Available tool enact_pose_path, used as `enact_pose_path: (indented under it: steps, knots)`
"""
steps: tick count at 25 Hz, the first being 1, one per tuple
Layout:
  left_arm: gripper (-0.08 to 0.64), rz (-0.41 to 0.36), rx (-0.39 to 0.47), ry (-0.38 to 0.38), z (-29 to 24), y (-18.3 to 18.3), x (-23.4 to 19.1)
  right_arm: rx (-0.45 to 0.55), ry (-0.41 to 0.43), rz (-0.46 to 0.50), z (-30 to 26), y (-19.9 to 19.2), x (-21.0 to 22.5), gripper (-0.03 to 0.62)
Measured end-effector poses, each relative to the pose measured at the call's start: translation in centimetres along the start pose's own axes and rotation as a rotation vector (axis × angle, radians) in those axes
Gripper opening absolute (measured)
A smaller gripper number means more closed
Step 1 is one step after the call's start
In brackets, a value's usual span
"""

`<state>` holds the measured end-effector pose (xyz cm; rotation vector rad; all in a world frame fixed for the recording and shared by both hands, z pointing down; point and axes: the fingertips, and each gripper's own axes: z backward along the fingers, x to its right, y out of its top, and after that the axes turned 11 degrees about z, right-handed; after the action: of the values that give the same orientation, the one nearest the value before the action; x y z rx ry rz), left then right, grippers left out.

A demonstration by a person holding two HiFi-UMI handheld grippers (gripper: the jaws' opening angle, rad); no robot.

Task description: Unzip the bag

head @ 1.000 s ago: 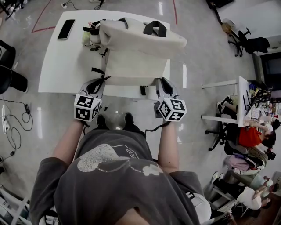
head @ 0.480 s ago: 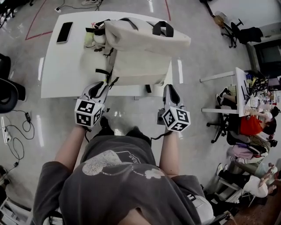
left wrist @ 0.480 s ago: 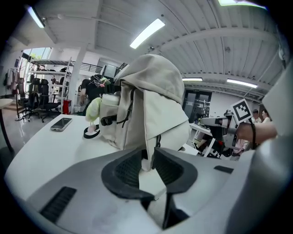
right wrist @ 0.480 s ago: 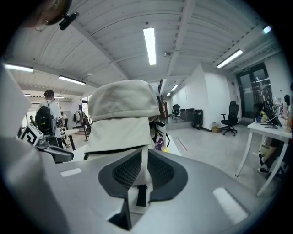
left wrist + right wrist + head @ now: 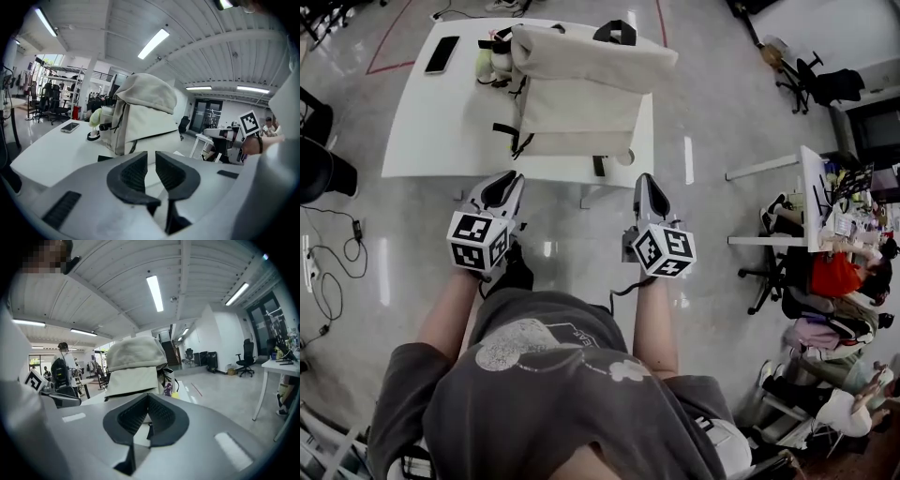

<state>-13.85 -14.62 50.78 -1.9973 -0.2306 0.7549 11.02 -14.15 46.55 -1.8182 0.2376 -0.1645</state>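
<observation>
both bare forearms reach straight forward from the person's grey t-shirt [image 5: 553,384], side by side and about level. each hand holds its tool with the marker cube up and the nose aimed at the bench [image 5: 431,131]. the left claw [image 5: 502,185] stops right at the near edge of the bench. the right claw [image 5: 647,184] sits by the bench's near right corner, mostly over the floor. neither touches the bag [image 5: 581,94], which stands apart from both, further in.

in the left gripper view, the left claw [image 5: 151,165] shows a narrow, even slit between its ribbed pads [image 5: 133,172], with nothing in it. in the right gripper view, the right claw [image 5: 148,401] has its pad tips pressed together, and nothing is caught there.

the cream bag stands upright on the right half of the bench, with its long axis vertical and its broad face turned to the person. its width runs left to right along the bench. its soft top bulges and slumps over the body like a hood [image 5: 147,91]. a black handle [image 5: 616,33] sits on the far side of that top. black straps [image 5: 511,136] hang down the side towards the person's left. both claw views look up at it, the left one at the bag [image 5: 140,119] from its strap side and the right one at the bag [image 5: 133,366] almost square on. the zip is not clear in any view.

a green soft toy [image 5: 485,64] sits just beside the bag's far left corner. a dark phone [image 5: 442,54] lies flat further left, well apart from the bag.
</observation>
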Motion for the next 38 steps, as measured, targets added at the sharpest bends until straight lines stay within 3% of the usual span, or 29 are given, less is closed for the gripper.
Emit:
enact_pose_path:
  steps: [5, 10, 15, 20, 25, 38]
  knots:
    - [0.051, 0.013, 0.017, 0.034, 2.7, -3.6, 5.7, 0.007, 0.035, 0.022, 7.2, -2.0, 1.5, 0.0]
    - [0.045, 0.02, 0.042, 0.063, 6.3, -7.1, 11.5, 0.032, 0.063, -0.02, 14.8, -3.9, 3.2, 0.0]
    - [0.014, 0.009, 0.074, 0.083, 9.5, -10.1, 17.0, 0.03, 0.141, 0.017, 20.7, -6.5, 1.5, -0.001]
    - [0.006, 0.004, 0.099, 0.087, 12.0, -10.7, 21.1, 0.039, 0.188, 0.04, 24.5, -6.6, 0.4, -0.002]
    - [0.006, -0.003, 0.092, 0.077, 12.8, -10.9, 22.9, 0.038, 0.19, 0.041, 25.7, -6.4, 0.8, -0.002]
    - [0.006, 0.007, 0.045, 0.055, 13.6, -11.5, 23.1, 0.017, 0.236, 0.035, 25.2, -6.3, -1.3, -0.002]
